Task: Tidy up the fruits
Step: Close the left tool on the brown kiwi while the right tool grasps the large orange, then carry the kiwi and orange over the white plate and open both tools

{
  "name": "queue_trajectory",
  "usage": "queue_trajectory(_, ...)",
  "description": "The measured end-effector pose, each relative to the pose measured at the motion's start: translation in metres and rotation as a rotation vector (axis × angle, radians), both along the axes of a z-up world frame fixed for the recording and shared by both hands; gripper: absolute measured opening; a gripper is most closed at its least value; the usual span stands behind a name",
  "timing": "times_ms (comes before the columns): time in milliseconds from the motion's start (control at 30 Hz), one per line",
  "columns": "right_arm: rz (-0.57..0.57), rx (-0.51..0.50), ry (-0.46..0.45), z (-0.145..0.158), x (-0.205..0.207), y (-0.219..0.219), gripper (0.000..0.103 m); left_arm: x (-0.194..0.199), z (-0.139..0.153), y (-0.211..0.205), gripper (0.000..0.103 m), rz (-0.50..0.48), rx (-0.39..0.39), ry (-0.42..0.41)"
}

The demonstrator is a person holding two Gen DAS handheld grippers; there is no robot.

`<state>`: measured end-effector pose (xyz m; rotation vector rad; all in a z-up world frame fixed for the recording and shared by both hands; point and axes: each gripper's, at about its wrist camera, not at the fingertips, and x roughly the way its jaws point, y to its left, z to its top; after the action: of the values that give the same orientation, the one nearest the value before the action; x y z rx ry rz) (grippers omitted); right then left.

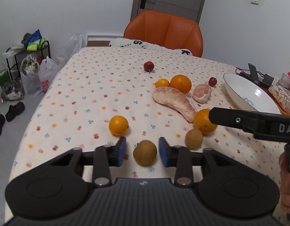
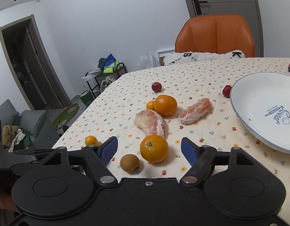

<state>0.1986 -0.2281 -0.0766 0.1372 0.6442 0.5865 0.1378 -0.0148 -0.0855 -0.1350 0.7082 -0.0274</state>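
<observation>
Even indoor light, soft shadows, fisheye-bowed edges.

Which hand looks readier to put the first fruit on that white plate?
Probably the right. Its open tongs frame an orange, with the plate just beside. The left tongs frame a brown fruit farther away.

Cream cloth (image 1: 88,94) dotted with small coloured flowers and cherries. Oranges (image 2: 154,148) bright orange, pomelo wedges (image 2: 151,123) pale pink, longans (image 1: 145,152) brown. White plate (image 2: 258,101), blue rim; orange chair (image 1: 163,32).
</observation>
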Motion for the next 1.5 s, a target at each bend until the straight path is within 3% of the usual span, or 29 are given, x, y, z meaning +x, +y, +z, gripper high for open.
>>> queue_trajectory(33,0.001,0.002,0.007,-0.002,0.002,0.000,0.067,0.002,0.000,0.000,0.023,-0.001,-0.002,0.000)
queue_trajectory(267,0.006,0.012,0.041,-0.012,0.019,0.000,0.061,0.011,0.001,0.000,0.023,0.012,-0.022,0.006)
queue_trajectory(333,0.013,0.015,0.053,-0.015,0.022,0.001,0.055,0.012,0.001,-0.001,0.023,0.014,-0.021,0.005)
queue_trajectory(433,0.031,0.027,0.089,-0.021,0.028,0.002,0.038,0.014,0.001,-0.002,0.023,0.011,-0.015,0.008)
queue_trajectory(733,0.041,0.070,0.077,-0.019,0.031,-0.009,0.036,0.023,0.006,-0.003,0.023,0.021,-0.020,0.008)
queue_trajectory(1067,0.012,0.127,0.015,0.011,0.032,-0.037,0.036,0.038,0.031,-0.020,0.023,-0.019,-0.023,-0.041)
queue_trajectory(1500,-0.127,0.148,-0.042,0.027,0.035,-0.102,0.036,0.059,0.053,-0.070,0.023,-0.116,-0.010,-0.088)
